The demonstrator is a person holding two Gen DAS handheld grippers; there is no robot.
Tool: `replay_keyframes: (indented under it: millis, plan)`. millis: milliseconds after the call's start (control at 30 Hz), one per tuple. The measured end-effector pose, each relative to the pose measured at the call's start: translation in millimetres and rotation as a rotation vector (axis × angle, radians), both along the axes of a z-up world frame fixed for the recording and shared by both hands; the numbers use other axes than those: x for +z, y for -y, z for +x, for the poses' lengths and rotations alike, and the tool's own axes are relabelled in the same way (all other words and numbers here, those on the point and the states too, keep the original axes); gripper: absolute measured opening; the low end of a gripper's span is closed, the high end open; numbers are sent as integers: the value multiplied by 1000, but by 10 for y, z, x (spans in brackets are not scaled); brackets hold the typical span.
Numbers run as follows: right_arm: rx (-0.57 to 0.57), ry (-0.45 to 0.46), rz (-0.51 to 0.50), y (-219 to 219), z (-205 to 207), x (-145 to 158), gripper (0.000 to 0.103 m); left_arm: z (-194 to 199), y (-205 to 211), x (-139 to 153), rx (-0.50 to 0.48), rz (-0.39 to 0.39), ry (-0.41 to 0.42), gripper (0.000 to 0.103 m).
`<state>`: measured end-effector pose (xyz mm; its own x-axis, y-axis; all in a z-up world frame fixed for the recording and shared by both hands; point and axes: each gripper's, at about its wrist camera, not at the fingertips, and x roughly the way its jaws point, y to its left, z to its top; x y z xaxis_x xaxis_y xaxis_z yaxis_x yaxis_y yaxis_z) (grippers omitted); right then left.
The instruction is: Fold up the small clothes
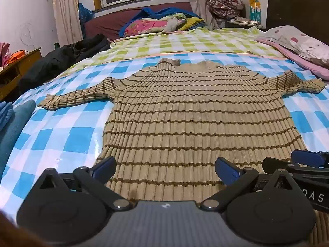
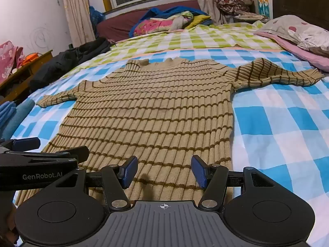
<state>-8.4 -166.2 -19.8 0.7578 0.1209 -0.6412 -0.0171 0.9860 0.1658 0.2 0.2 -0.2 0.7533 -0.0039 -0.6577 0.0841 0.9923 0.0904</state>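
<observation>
Both grippers, left [image 1: 165, 169] and right [image 2: 164, 170], hover with fingers spread apart over the hem of the striped sweater [image 1: 185, 113], spread flat (sleeves out) on the bed's [image 2: 287, 133] near edge. Best pinch both hem corners evenly before folding.

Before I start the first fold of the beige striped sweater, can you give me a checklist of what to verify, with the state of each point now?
1. Beige ribbed sweater with brown stripes lies flat on the blue-and-white checked sheet: ok.
2. Both sleeves spread out to the sides, the left sleeve and the right sleeve: ok.
3. Left gripper open over the hem: ok.
4. Right gripper open over the hem: ok.
5. Nothing lying on the sweater body: ok.
6. Fingers touching the fabric: cannot tell.
</observation>
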Motion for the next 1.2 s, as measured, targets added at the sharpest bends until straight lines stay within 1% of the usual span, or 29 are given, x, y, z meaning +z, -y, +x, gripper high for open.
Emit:
replay_keyframes:
  millis: [100,133,200,233,333,400,733,1000,1200]
  plan:
    - [0,-1,3,2,2,-4,58,1,-5,-7,-1,-9,-9,103]
    - [1,-2,2,1,3,-6,58,-12,-94,40,1,-44,-6,103]
    - [3,-5,-3,-2,7,-10,58,-33,-91,35,-1,-27,-6,103]
    - [3,-5,-2,2,6,-12,58,18,-26,-11,2,-17,-21,103]
    - [2,-10,-10,33,-2,-22,58,21,-63,-32,4,-41,-37,103]
    - [3,-13,-17,41,-5,-18,58,48,-35,-95,6,-38,-48,103]
    - [-4,-32,-33,9,50,-88,58,64,-10,-180,1,-38,-65,103]
    - [-2,-37,-58,-20,71,-133,58,116,-12,-320,-2,-32,-106,103]
    - [3,-32,-78,-45,78,-158,58,117,-72,-389,8,-75,-127,103]
